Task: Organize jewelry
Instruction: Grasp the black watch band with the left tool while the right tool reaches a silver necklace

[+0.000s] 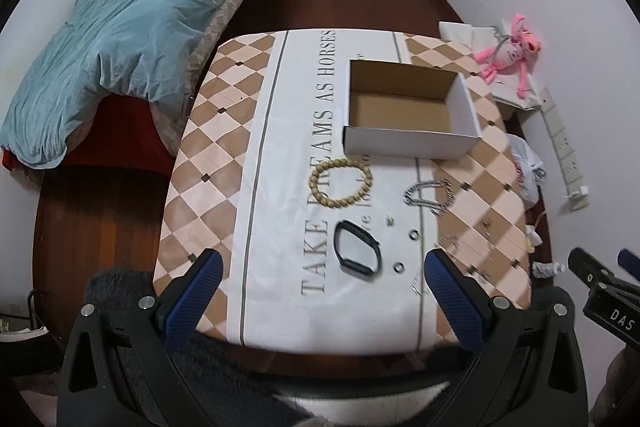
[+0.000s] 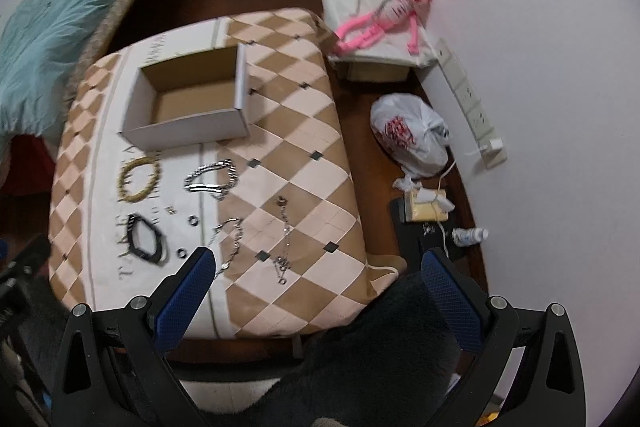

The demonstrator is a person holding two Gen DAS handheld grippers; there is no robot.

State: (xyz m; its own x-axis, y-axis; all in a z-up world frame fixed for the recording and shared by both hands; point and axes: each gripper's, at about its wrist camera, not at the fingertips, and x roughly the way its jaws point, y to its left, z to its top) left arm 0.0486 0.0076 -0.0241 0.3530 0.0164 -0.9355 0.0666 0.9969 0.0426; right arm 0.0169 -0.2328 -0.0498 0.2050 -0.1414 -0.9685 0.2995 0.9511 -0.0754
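Left wrist view showed the left gripper [image 1: 322, 267] with jaws wide, empty, above the black bracelet [image 1: 357, 251]; the cardboard box [image 1: 408, 143] sat empty beyond. The right gripper [image 2: 316, 267] was likewise wide. Descending squarely over one band edge would probably grip best.

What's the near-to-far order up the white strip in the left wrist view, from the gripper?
Left gripper → black band → bead bracelet → box.
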